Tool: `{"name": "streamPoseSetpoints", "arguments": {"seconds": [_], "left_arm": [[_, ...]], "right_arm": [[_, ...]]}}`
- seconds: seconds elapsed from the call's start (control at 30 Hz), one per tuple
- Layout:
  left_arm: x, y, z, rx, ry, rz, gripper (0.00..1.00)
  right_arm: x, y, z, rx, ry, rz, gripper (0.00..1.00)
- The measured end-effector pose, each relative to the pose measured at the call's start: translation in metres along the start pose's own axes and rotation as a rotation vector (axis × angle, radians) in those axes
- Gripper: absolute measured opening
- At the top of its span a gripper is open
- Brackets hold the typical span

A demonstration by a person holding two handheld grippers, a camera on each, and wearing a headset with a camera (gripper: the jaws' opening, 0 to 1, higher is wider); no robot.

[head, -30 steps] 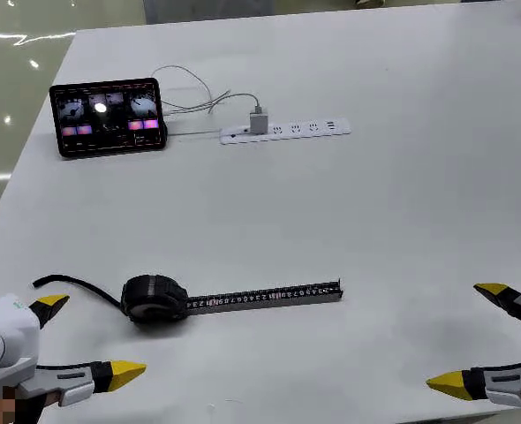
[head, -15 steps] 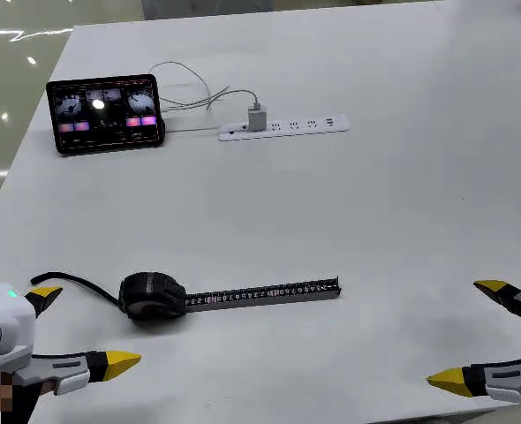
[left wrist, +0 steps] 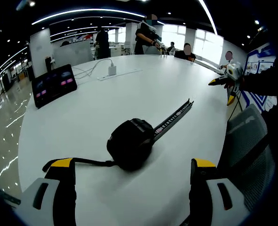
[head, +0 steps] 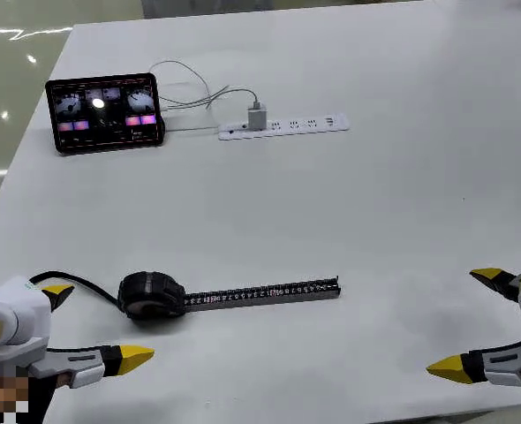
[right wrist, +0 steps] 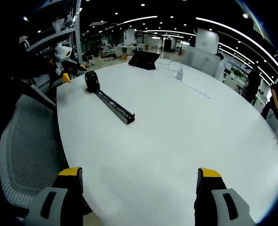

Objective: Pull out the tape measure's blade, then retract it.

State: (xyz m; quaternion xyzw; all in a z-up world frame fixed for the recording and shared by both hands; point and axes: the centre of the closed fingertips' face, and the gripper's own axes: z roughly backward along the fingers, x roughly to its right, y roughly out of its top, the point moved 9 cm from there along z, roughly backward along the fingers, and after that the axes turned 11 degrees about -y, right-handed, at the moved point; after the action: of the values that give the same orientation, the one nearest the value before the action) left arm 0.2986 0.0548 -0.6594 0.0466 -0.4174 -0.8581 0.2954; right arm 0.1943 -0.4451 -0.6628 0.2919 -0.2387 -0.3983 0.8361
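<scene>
Down at the near edge of the table (head: 349,212), the left gripper (head: 100,322) is hovering with its yellow-tipped jaws spread wide, grasping nothing. The right gripper (head: 465,322) is doing the same far off on the other side, jaws released and holding nothing. Just ahead of the left gripper, the black tape measure (head: 152,296) is lying on the table, sitting between the two jaws in the left gripper view but apart from both. Its black wrist strap (head: 71,281) is trailing back toward one jaw tip, ending right beside it, and whether it is touching is hard to call. The blade (head: 265,293) is lying pulled out flat on the table, pointing toward the right gripper's side, with its end hook well apart from that gripper and bare table stretching between them. In the right gripper view a grey mesh chair (right wrist: 26,141) is sitting just off the table's edge. Further back, a white power strip (head: 287,126) is lying across the table with a white charger (head: 258,117) plugged in. Thin cables (head: 190,93) are looping from it toward a tablet (head: 104,113) that is propped up with its screen glowing. Beyond the table's far side, in the left gripper view, people (left wrist: 146,35) are standing in the bright hall.
</scene>
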Motion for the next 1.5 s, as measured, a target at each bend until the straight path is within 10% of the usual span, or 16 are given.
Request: {"name": "streamPoseSetpoints", "arguments": {"seconds": [1.5], "left_arm": [[0.001, 0.042, -0.043, 0.073, 0.183, 0.123, 0.98]], "right_arm": [[0.023, 0.066, -0.044, -0.018, 0.126, 0.239, 0.99]]}}
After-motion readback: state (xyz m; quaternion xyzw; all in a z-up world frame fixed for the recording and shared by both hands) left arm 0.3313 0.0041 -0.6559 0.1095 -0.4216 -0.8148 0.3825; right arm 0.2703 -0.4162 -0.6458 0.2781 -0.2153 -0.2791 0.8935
